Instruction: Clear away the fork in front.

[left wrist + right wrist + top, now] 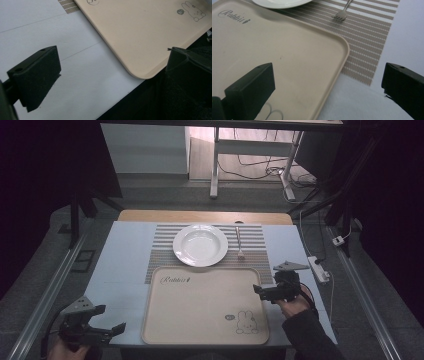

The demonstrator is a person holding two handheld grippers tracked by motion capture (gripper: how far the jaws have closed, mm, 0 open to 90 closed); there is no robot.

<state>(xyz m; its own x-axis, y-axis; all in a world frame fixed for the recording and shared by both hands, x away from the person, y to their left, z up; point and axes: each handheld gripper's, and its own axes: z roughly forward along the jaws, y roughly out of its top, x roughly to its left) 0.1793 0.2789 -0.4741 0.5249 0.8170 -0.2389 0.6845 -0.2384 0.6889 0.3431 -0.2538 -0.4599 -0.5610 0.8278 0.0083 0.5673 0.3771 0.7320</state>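
Observation:
A beige tray point(205, 305) with a rabbit drawing lies empty at the front middle of the table. Behind it a white plate point(200, 245) rests on a striped placemat point(162, 262), with a fork point(239, 242) just right of the plate. My left gripper point(111, 318) is open at the table's front left corner, off the tray's near left corner point(140, 32), with nothing between its jaws point(112, 57). My right gripper point(258, 292) is open over the tray's right edge; its jaws straddle the tray's far right corner point(274, 45). Beyond it are the plate point(279, 3) and fork point(342, 13).
The white table top point(120, 270) has bare room left of the tray. A power strip point(318, 269) with cables lies off the table's right edge. Metal rails run along both sides, and desk legs point(215, 170) stand on the floor behind.

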